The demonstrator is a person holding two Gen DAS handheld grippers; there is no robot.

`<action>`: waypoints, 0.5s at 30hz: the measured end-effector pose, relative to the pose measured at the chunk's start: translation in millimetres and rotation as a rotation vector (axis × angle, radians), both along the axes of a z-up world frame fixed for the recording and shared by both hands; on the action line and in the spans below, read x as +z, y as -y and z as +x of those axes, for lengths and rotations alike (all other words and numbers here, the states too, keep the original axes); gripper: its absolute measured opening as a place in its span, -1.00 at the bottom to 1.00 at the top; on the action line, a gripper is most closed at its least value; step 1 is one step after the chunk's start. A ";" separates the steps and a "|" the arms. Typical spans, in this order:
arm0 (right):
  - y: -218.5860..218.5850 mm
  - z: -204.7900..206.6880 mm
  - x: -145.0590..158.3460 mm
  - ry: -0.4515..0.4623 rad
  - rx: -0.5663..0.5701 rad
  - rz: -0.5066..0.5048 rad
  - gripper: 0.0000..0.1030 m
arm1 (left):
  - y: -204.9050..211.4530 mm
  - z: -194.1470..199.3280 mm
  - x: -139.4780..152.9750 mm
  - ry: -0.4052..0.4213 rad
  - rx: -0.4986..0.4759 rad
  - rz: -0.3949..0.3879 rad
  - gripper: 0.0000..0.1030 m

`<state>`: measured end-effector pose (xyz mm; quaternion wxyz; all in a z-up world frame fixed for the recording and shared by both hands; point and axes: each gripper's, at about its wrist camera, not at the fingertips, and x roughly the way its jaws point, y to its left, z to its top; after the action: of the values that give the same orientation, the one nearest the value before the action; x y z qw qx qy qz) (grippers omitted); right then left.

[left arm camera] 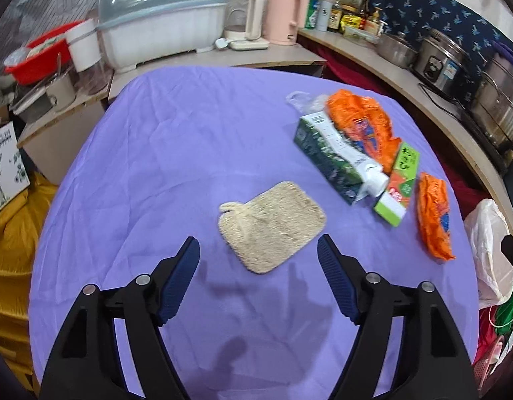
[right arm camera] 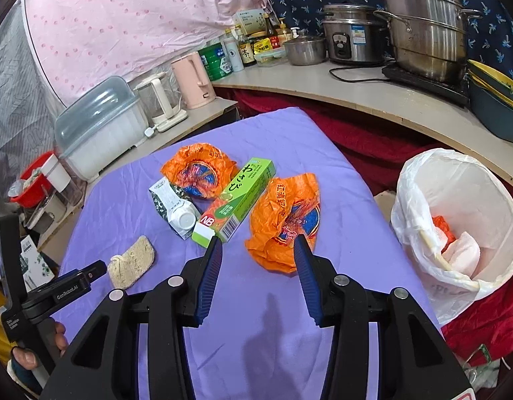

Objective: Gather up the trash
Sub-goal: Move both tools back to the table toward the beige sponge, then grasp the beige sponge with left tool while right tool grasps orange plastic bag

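On the purple tablecloth [left arm camera: 163,153] lie a beige loofah pad [left arm camera: 273,225], a green-and-white milk carton [left arm camera: 336,160], a green wasabi box [left arm camera: 398,183] and two crumpled orange wrappers [left arm camera: 359,120] [left arm camera: 434,216]. My left gripper [left arm camera: 258,250] is open and empty, just short of the pad. My right gripper [right arm camera: 258,248] is open and empty, its tips at the near orange wrapper [right arm camera: 284,213]. The right wrist view also shows the carton [right arm camera: 175,206], the box [right arm camera: 243,196], the far wrapper [right arm camera: 198,168], the pad [right arm camera: 131,261] and a white-lined trash bin [right arm camera: 463,200] holding trash, right of the table.
A counter [right arm camera: 373,100] behind carries steel pots [right arm camera: 426,23], a rice cooker [right arm camera: 353,31], bottles and kettles [right arm camera: 193,80]. A covered dish rack [left arm camera: 160,16] and a red basin [left arm camera: 40,56] stand at back left. A red cloth [right arm camera: 363,136] drapes below the counter.
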<state>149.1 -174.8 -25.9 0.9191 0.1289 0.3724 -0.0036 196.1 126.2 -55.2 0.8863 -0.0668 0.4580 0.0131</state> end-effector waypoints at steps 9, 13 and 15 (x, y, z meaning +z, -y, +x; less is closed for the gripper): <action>7.8 20.4 -24.9 -0.054 -0.032 -0.005 -0.04 | -16.9 20.9 -29.7 -0.074 0.033 -0.044 0.37; 14.3 33.2 -39.8 -0.087 -0.052 0.002 0.05 | -14.1 31.5 -41.9 -0.103 0.032 -0.050 0.37; 16.5 38.4 -46.4 -0.093 -0.062 0.000 0.15 | -11.9 35.9 -46.9 -0.113 0.029 -0.052 0.38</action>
<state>187.5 -191.3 -72.3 0.9002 0.1398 0.4106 -0.0379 232.0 138.1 -102.2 0.8568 -0.0958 0.5063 0.0179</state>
